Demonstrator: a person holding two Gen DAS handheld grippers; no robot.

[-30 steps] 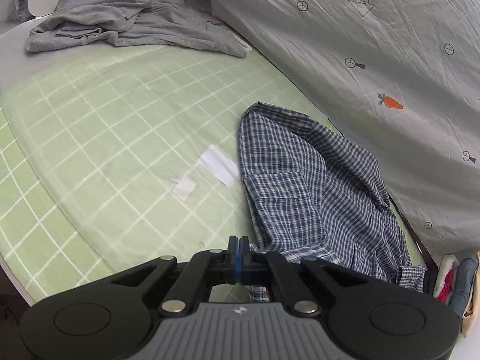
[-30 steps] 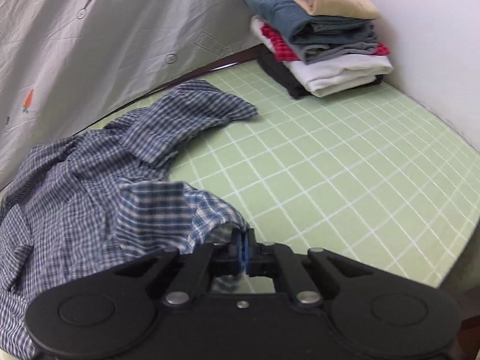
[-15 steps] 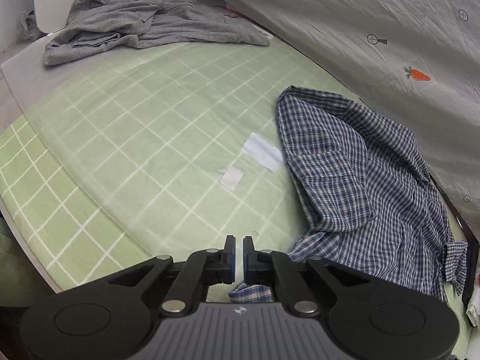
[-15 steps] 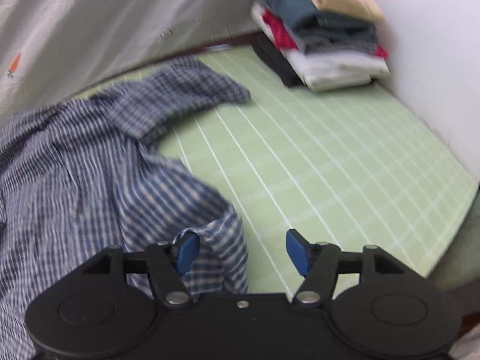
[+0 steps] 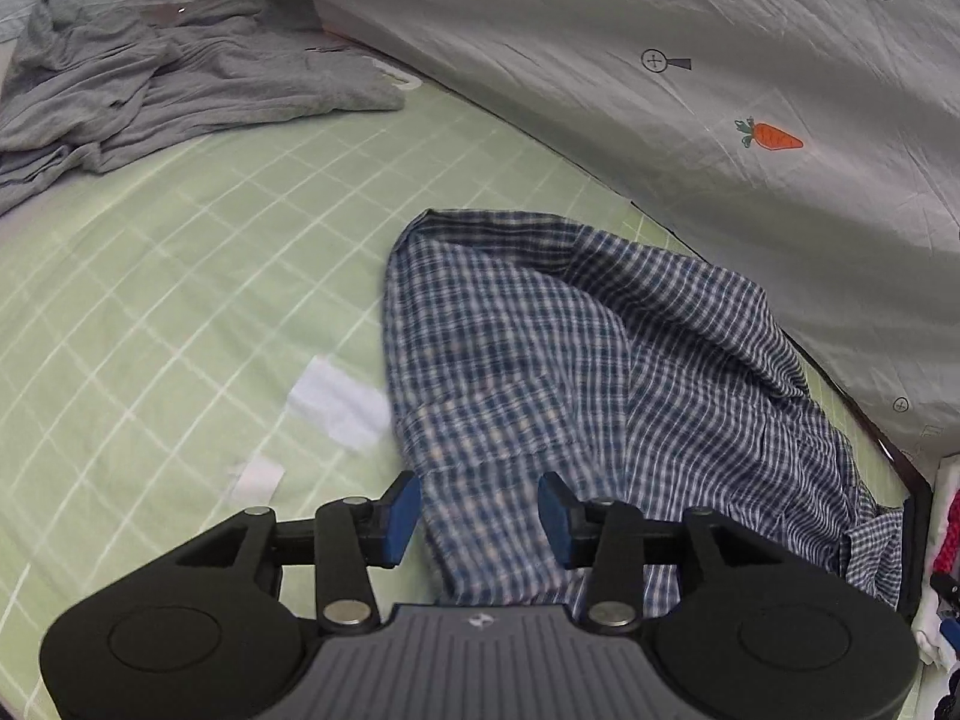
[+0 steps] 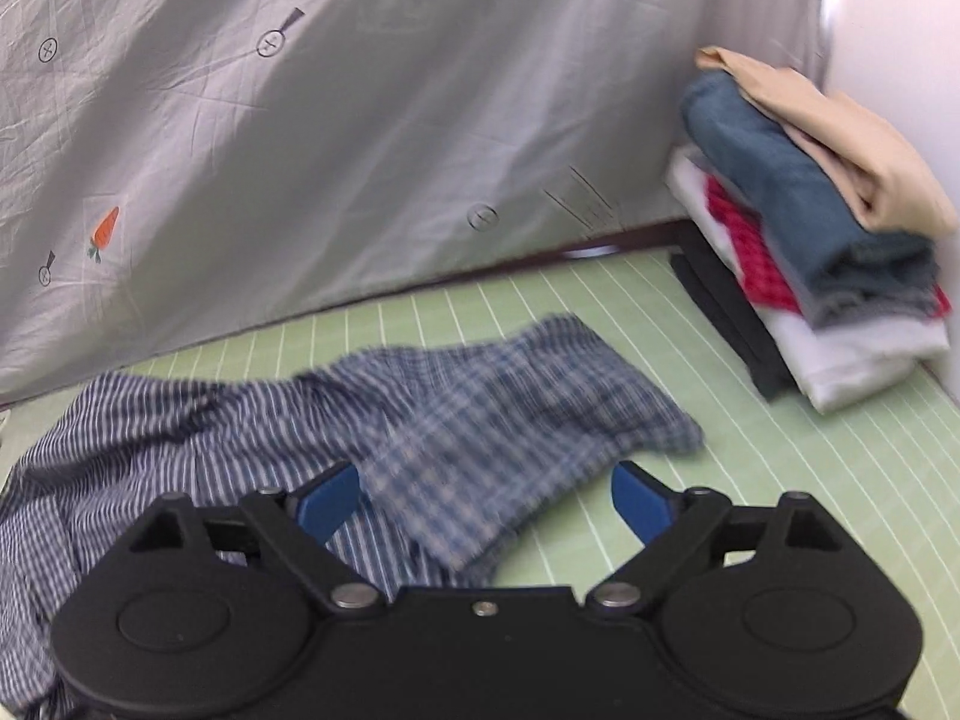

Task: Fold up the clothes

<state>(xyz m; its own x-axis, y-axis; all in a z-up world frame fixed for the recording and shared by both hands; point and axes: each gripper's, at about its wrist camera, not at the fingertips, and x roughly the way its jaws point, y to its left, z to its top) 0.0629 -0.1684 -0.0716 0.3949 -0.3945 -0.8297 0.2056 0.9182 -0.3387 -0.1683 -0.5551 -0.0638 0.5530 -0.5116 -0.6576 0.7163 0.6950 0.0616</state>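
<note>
A blue-and-white checked shirt (image 5: 540,372) lies crumpled on the green grid mat (image 5: 180,276), one sleeve (image 6: 510,414) stretched toward the folded pile. My left gripper (image 5: 478,513) hovers over the shirt's near edge, its jaws opening, blue pads (image 5: 399,510) apart and not pressing the cloth. My right gripper (image 6: 483,501) is above the sleeve with its jaws opening wide; cloth shows between the pads (image 6: 639,498) but they do not press it.
A stack of folded clothes (image 6: 822,240) stands at the mat's far right corner by the wall. A grey garment (image 5: 168,84) lies bunched at the far left. Two white patches (image 5: 336,402) mark the mat. A grey printed sheet (image 5: 690,60) hangs behind.
Both grippers were shut on the shirt's hem, then let go and opened. Both have swung over the shirt; the right now faces the sheet and the folded pile.
</note>
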